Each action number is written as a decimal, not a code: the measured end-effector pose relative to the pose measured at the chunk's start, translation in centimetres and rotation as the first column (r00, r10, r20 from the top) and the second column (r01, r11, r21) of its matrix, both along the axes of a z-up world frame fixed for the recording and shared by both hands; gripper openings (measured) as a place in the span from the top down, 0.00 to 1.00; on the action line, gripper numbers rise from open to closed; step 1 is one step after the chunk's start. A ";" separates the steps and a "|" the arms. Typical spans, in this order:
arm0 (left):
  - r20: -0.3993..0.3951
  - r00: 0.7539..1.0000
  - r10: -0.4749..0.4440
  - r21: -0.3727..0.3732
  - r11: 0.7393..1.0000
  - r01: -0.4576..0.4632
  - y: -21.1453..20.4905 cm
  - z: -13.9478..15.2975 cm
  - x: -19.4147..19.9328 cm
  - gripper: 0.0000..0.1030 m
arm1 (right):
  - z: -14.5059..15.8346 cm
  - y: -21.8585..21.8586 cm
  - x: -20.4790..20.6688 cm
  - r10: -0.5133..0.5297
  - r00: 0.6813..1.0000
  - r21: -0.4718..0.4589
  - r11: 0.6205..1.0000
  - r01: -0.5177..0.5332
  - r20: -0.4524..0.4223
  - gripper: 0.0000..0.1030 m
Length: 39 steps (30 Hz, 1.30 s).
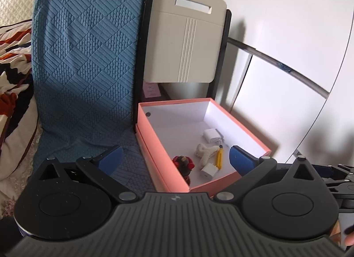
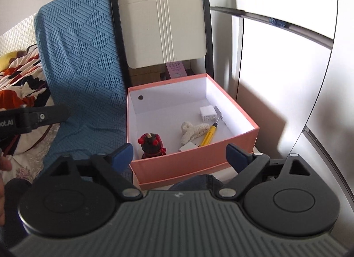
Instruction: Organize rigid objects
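Five small things — among them a red-and-black figurine [image 2: 151,145] and a yellow-handled screwdriver [image 2: 209,135] — are seen already placed inside the pink cardboard box [image 2: 194,164]; both the left claw [image 1: 174,157] and the right claw [image 2: 180,155] are released, nothing held — little appears left.

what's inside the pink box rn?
Pink box holds a red-black figurine, fuzzy white clip, yellow screwdriver and two white chargers. Near wall hides the floor right behind it.

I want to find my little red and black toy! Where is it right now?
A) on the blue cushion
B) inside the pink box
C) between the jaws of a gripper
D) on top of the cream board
B: the red and black toy stands on the white floor inside the pink box, near its front-left corner, with nothing between the open jaws of either gripper.
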<state>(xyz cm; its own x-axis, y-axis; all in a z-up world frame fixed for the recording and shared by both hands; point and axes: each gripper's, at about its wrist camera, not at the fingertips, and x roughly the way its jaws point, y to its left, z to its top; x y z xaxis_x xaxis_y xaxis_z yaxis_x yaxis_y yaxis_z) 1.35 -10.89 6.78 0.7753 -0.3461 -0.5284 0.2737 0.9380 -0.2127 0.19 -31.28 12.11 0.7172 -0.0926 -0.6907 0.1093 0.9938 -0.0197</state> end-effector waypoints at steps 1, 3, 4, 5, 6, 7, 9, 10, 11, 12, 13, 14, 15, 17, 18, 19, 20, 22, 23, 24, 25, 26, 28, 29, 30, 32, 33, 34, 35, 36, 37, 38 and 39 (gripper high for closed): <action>-0.003 1.000 0.000 0.005 1.000 0.000 0.0 -0.1 0.1 0.00 | -0.1 0.0 0.0 0.002 1.000 0.002 1.000 -0.002 -0.001 0.10; -0.004 1.000 0.002 0.009 1.000 -0.002 0.0 -0.1 0.0 0.00 | -0.1 0.0 0.0 0.002 1.000 0.002 1.000 -0.002 -0.003 0.10; -0.005 1.000 0.002 0.011 1.000 -0.001 0.0 -0.1 0.0 0.00 | -0.2 0.1 0.0 0.002 1.000 -0.001 1.000 -0.002 -0.004 0.10; -0.005 1.000 0.000 0.013 1.000 0.000 0.0 -0.1 0.0 0.00 | -0.2 0.1 0.0 0.002 1.000 -0.004 1.000 -0.002 -0.006 0.10; -0.005 1.000 0.000 0.013 1.000 0.001 0.0 -0.1 0.0 0.00 | -0.2 0.1 0.0 0.003 1.000 -0.007 1.000 -0.003 -0.008 0.10; -0.004 1.000 -0.001 0.013 1.000 0.001 0.0 -0.1 0.0 0.00 | -0.2 0.2 0.0 0.005 1.000 -0.007 1.000 -0.005 -0.009 0.10; -0.003 1.000 -0.005 0.013 1.000 0.005 -0.1 -0.1 0.0 0.00 | -0.2 0.3 0.1 0.009 1.000 -0.006 1.000 -0.009 -0.010 0.10; -0.005 1.000 -0.006 0.014 1.000 0.006 -0.1 -0.1 0.0 0.00 | -0.2 0.3 0.1 0.009 1.000 -0.007 1.000 -0.009 -0.010 0.10; -0.006 1.000 -0.006 0.014 1.000 0.006 -0.1 -0.2 0.0 0.00 | -0.2 0.3 0.1 0.009 1.000 -0.009 1.000 -0.009 -0.011 0.10; -0.005 1.000 -0.007 0.013 1.000 0.007 -0.1 -0.2 0.0 0.00 | -0.3 0.3 0.2 0.010 1.000 -0.010 1.000 -0.010 -0.012 0.10; -0.005 1.000 -0.009 0.013 1.000 0.009 -0.1 -0.2 0.0 0.00 | -0.3 0.3 0.2 0.011 1.000 -0.010 1.000 -0.011 -0.013 0.10; -0.002 1.000 -0.008 0.015 1.000 0.008 -0.1 -0.2 0.0 0.00 | -0.3 0.3 0.2 0.011 1.000 -0.009 1.000 -0.011 -0.012 0.10; 0.002 1.000 -0.007 0.016 1.000 0.007 -0.1 -0.1 -0.1 0.00 | -0.2 0.3 0.1 0.011 1.000 -0.009 1.000 -0.012 -0.011 0.10; 0.004 1.000 -0.010 0.010 1.000 0.010 0.0 -0.1 0.0 0.00 | -0.2 0.3 0.2 0.011 1.000 -0.013 1.000 -0.011 -0.008 0.10; 0.002 1.000 -0.012 0.005 1.000 0.012 0.0 -0.1 0.0 0.00 | -0.2 0.3 0.1 0.012 1.000 -0.014 1.000 -0.012 -0.006 0.10; 0.001 1.000 -0.014 0.002 1.000 0.014 0.0 -0.1 0.0 0.00 | -0.1 0.4 0.1 0.013 1.000 -0.013 1.000 -0.013 -0.004 0.10; 0.001 1.000 -0.016 0.002 1.000 0.016 0.0 -0.2 0.0 0.00 | -0.1 0.4 0.1 0.013 1.000 -0.013 1.000 -0.013 -0.003 0.10; 0.004 1.000 -0.009 0.005 1.000 0.009 0.0 -0.2 -0.1 0.00 | -0.2 0.4 0.1 0.013 1.000 -0.015 1.000 -0.013 -0.001 0.10; 0.005 1.000 -0.007 0.006 1.000 0.007 0.0 -0.2 -0.1 0.00 | -0.2 0.4 0.0 0.013 1.000 -0.014 1.000 -0.013 0.000 0.10; 0.005 1.000 -0.009 0.006 1.000 0.009 0.1 -0.2 -0.1 0.00 | -0.2 0.5 -0.1 0.013 1.000 -0.013 1.000 -0.013 0.000 0.10; 0.003 1.000 -0.008 0.006 1.000 0.008 0.2 -0.3 -0.1 0.00 | -0.3 0.5 -0.1 0.018 1.000 -0.011 1.000 -0.018 -0.001 0.10; 0.003 1.000 -0.004 0.003 1.000 0.004 0.2 -0.3 -0.1 0.00 | -0.3 0.6 -0.1 0.023 1.000 -0.012 1.000 -0.023 -0.001 0.10; 0.007 1.000 -0.005 -0.004 1.000 0.005 0.5 -0.3 -0.1 0.00 | -0.3 0.8 -0.1 0.027 1.000 -0.021 0.999 -0.027 -0.001 0.10; 0.011 1.000 -0.006 -0.004 1.000 0.006 0.5 -0.2 -0.1 0.00 | -0.3 0.7 0.0 0.028 1.000 -0.022 0.999 -0.028 -0.002 0.10; 0.014 1.000 -0.003 -0.003 1.000 0.003 0.6 -0.2 -0.1 0.00 | -0.3 0.7 0.0 0.029 1.000 -0.019 0.999 -0.029 -0.003 0.10; 0.017 1.000 -0.005 0.000 1.000 0.005 0.6 -0.2 -0.2 0.00 | -0.4 0.8 0.1 0.026 1.000 -0.018 0.999 -0.026 -0.005 0.10; 0.017 1.000 -0.006 0.000 1.000 0.006 0.6 -0.1 -0.2 0.00 | -0.3 0.8 0.1 0.025 1.000 -0.020 1.000 -0.025 -0.005 0.10; 0.017 1.000 -0.004 0.000 1.000 0.004 0.5 -0.2 -0.2 0.00 | -0.3 0.8 0.1 0.024 1.000 -0.021 0.999 -0.024 -0.005 0.10; 0.017 1.000 -0.006 -0.001 1.000 0.006 0.5 -0.2 -0.2 0.00 | -0.3 0.9 0.1 0.025 1.000 -0.021 0.999 -0.025 -0.005 0.10; 0.018 1.000 -0.011 -0.002 1.000 0.011 0.5 -0.2 -0.3 0.00 | -0.3 0.9 0.2 0.025 1.000 -0.022 0.999 -0.025 -0.006 0.10; 0.019 1.000 -0.013 -0.002 1.000 0.013 0.5 -0.2 -0.3 0.00 | -0.3 1.0 0.2 0.025 1.000 -0.024 0.999 -0.025 -0.006 0.10; 0.019 1.000 -0.012 -0.001 1.000 0.012 0.5 -0.1 -0.3 0.00 | -0.3 1.0 0.2 0.024 1.000 -0.025 0.999 -0.024 -0.007 0.10; 0.020 1.000 -0.011 0.001 1.000 0.011 0.5 -0.1 -0.3 0.00 | -0.4 1.0 0.2 0.024 1.000 -0.024 0.999 -0.024 -0.008 0.10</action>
<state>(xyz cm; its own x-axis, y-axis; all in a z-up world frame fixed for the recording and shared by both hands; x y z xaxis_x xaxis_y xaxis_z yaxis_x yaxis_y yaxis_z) 1.04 -10.42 6.71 0.7816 -0.3547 -0.5131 0.2886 0.9349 -0.2066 0.37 -30.28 11.75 0.7141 -0.0921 -0.6940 0.0852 0.9954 -0.0445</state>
